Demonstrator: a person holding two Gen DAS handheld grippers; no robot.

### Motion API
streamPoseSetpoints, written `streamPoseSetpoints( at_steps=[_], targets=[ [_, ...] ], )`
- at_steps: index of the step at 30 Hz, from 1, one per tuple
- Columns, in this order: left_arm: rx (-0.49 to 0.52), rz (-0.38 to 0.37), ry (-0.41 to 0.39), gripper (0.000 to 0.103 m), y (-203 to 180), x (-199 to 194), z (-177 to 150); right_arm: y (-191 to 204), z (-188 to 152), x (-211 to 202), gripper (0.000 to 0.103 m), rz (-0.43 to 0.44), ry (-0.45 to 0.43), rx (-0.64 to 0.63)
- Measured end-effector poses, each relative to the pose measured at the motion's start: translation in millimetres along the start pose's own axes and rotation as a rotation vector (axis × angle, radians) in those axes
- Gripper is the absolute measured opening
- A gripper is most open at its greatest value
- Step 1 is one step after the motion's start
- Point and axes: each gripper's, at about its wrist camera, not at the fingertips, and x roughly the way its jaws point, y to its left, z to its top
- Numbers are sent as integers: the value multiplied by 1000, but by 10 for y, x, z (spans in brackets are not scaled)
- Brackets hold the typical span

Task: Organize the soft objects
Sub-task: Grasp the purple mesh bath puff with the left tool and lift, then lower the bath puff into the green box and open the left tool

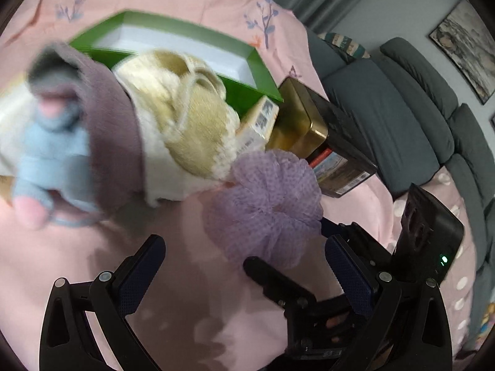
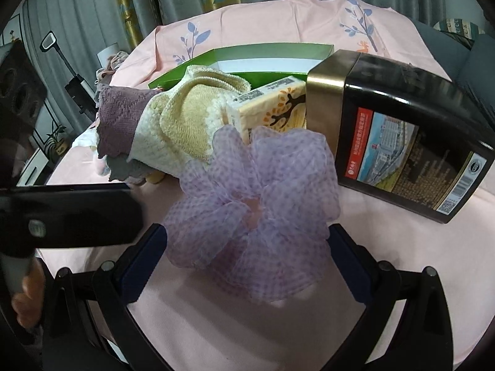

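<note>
The lilac mesh puff point(image 2: 253, 213) is lying on the pink cloth point(image 2: 386, 262) just before the black tin point(image 2: 402, 142), sitting between the spread jaws of the right gripper point(image 2: 247, 247), nearer than the left gripper point(image 1: 244, 266), also gaping, empty.

I see bare cloth point(image 2: 216, 324) near edge; tin point(image 2: 402, 142) blocks right, towels point(image 2: 173, 130) left, green box point(image 2: 247, 54) behind puff point(image 2: 256, 210).
</note>
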Motion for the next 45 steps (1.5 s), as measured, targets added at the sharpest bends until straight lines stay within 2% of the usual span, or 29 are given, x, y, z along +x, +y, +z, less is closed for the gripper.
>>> streamPoseSetpoints(
  at_steps=[2,9,12,15,21,23,26,30,37,41,45],
  targets=[
    [-2,-20,25,103,-26,84,18,-19,10,-23,102,5,-11,5],
    [20,0,38,103,-108,256,101,-63,13,-7,102,18,-6,36],
    [16,2,61,94,-91,336,133,-122,12,40,102,38,14,69],
    [8,-6,89,78,-58,405,133,-167,-4,53,96,57,20,97],
    [-22,-57,94,53,-15,376,133,-114,-25,71,67,72,27,89],
    [-30,-69,98,38,19,364,114,-92,-22,71,35,126,33,95],
    [-33,-82,84,33,31,289,93,-41,-33,73,22,139,42,79],
    [-25,-99,49,32,-6,89,99,79,21,-66,18,154,3,38],
    [56,-94,-81,32,-222,-434,258,270,337,-427,18,203,-112,-31],
    [87,-78,-128,32,-267,-616,523,367,642,-537,18,198,-160,-92],
    [122,-44,-171,32,-298,-699,956,420,1021,-511,19,193,-204,-126]
  ],
)
